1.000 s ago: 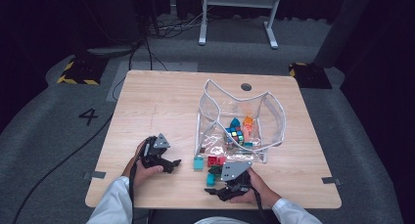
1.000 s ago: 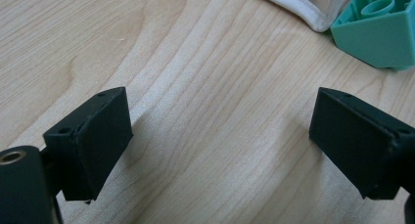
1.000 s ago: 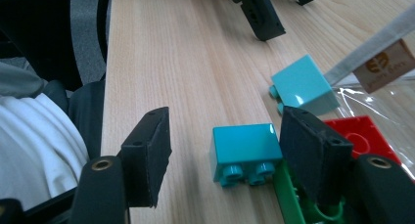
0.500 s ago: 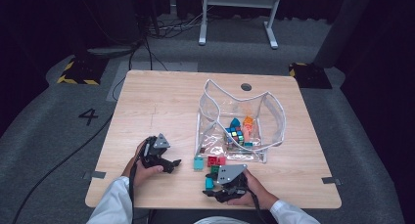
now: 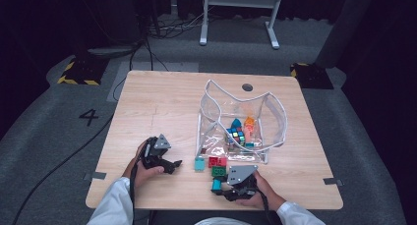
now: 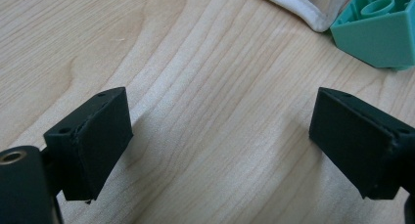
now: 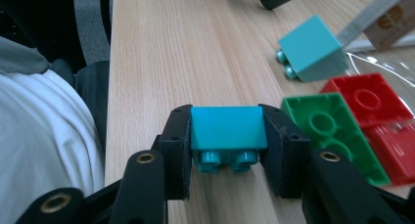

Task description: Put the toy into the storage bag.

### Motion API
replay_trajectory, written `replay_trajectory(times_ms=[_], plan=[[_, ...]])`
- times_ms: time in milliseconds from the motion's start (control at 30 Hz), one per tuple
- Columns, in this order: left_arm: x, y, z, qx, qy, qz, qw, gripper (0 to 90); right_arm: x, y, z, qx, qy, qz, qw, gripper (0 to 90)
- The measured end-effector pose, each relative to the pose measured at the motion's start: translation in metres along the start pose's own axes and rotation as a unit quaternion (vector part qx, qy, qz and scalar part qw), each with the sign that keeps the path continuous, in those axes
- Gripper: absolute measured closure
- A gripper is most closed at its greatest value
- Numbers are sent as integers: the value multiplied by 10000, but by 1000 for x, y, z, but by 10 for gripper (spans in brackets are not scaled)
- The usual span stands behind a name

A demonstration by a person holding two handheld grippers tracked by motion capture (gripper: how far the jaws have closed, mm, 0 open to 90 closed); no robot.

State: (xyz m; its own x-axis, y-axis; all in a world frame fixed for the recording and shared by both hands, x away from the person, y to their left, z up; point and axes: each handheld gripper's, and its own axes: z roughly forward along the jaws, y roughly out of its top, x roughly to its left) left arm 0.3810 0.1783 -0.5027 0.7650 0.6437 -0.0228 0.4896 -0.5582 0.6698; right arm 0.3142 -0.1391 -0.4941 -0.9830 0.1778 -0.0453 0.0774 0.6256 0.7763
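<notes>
Currently the wooden table (image 5: 162, 102) carries a clear plastic bag (image 5: 241, 122) toward its right half, holding a puzzle cube and several bricks. Just outside the bag's mouth, toward the near edge, lie a red brick (image 7: 367, 99), a green brick (image 7: 328, 131) and a teal brick (image 7: 313, 48). The right gripper (image 7: 228, 136) has just been closing its jaws, and the frames now place a blue brick (image 7: 227, 128) between them, both pads pressing its sides at the near edge. The grasp appears complete, so the brick is judged ready to lift toward the bag. The left gripper (image 6: 220, 141) rests spread on bare wood near the left part of the near edge, holding nothing.
</notes>
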Motion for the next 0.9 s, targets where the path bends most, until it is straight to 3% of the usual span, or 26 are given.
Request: replay_trajectory(times_ms=[167,300,367,400,467,667,833,900], plan=[[0,0,0,0,-1,2,10000,89,-4,-13,-18,177,-240,-35,9995,592],[0,0,0,-2,2,2,10000,89,-13,-23,-36,133,-387,200,9990,592],[0,0,0,-1,8,-29,10000,89,-15,-29,-46,195,-420,459,9979,592],[0,0,0,-2,6,-30,10000,89,-19,-32,-50,91,-447,334,9984,592],[0,0,0,0,-3,-24,10000,89,-21,-36,-57,144,-541,319,9979,592],[0,0,0,0,6,-27,10000,89,-27,-50,-77,174,-794,571,9951,592],[0,0,0,-3,7,-30,10000,89,-33,-59,-94,150,-939,618,9936,592],[0,0,0,-2,0,-25,10000,89,-35,-64,-101,102,-971,787,9921,592]])
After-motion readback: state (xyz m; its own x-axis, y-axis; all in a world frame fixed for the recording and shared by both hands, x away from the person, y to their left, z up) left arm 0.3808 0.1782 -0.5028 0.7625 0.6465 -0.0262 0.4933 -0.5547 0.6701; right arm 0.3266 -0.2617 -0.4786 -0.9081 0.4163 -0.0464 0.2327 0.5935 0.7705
